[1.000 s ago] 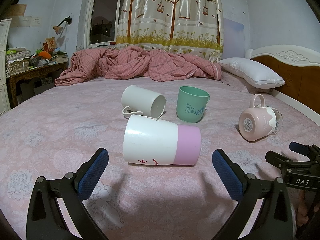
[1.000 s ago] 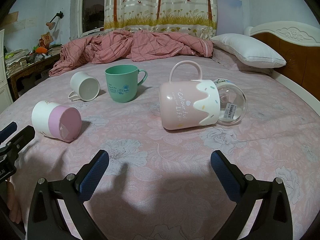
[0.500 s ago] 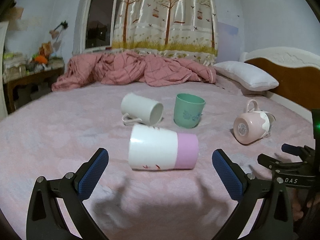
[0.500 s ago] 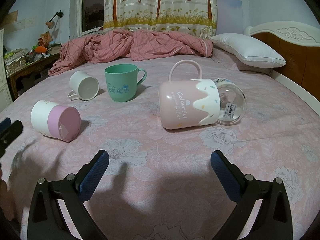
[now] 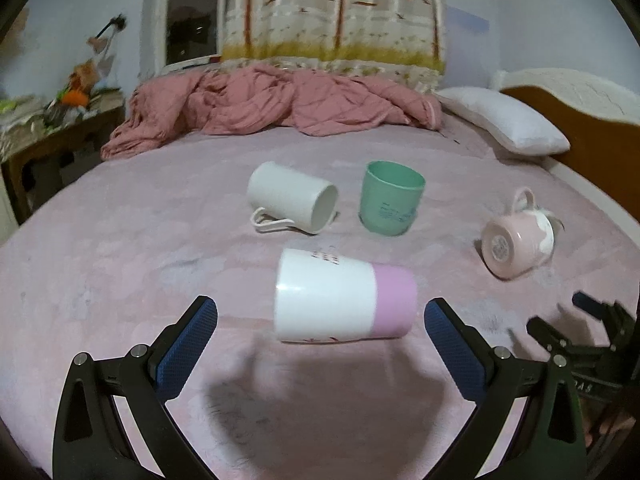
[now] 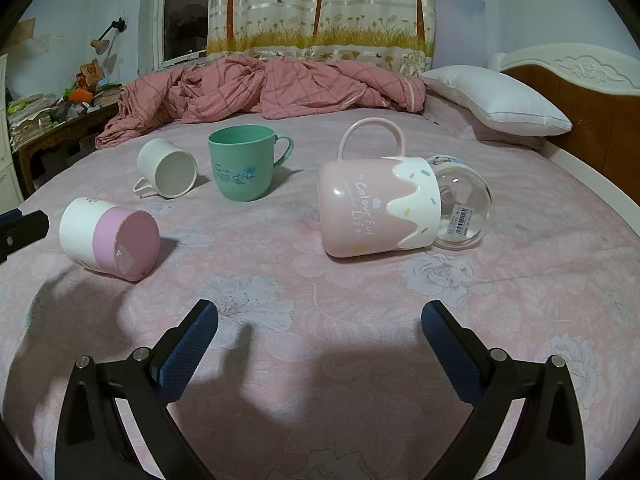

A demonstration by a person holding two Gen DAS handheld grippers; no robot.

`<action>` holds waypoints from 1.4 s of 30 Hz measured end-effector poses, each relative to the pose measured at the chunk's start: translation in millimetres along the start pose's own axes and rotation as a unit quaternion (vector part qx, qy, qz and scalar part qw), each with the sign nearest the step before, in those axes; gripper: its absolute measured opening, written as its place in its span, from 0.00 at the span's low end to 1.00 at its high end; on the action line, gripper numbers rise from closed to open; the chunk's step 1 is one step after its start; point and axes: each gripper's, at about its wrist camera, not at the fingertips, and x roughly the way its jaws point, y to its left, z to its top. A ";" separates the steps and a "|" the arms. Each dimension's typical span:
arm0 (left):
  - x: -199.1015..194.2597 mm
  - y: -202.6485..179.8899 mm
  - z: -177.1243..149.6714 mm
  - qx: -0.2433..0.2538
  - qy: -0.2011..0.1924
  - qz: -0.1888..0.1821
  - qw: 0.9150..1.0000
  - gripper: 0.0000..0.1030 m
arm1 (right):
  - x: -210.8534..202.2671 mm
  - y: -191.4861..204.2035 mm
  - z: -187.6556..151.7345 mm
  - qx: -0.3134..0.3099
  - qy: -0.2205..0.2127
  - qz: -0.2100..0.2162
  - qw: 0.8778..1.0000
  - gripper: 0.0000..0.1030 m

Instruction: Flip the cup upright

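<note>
Lying on its side just ahead of the left gripper (image 5: 320, 326), the white-and-pink cup (image 5: 344, 300) rests on the pink bedsheet (image 5: 120, 260).

Bare sheet lies on both sides of this cup; beyond it a white mug (image 5: 290, 208) lies tipped and a green cup (image 5: 390, 202) stands upright, while a pink mug (image 5: 518, 242) lies far off to the right of the jaws. The left jaws are spread wide, wider than the cup is long, holding and touching nothing. The right gripper (image 6: 319, 338) also gapes wide and bare over open sheet, with the pink mug (image 6: 378, 206) ahead of it and a clear glass (image 6: 460, 204) just behind that mug.
</note>
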 end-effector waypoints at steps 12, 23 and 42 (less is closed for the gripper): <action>-19.1 33.2 5.8 -0.012 -0.019 -0.018 1.000 1.00 | -1.5 13.8 12.1 -0.037 0.011 0.003 0.999 1.00; -16.1 77.9 5.2 -0.053 0.007 0.009 0.999 1.00 | 14.3 131.3 43.1 -0.259 0.058 0.053 0.963 1.00; -27.5 100.0 11.2 -0.078 -0.010 0.000 0.997 1.00 | 100.2 231.5 67.0 -0.343 0.168 0.116 0.917 1.00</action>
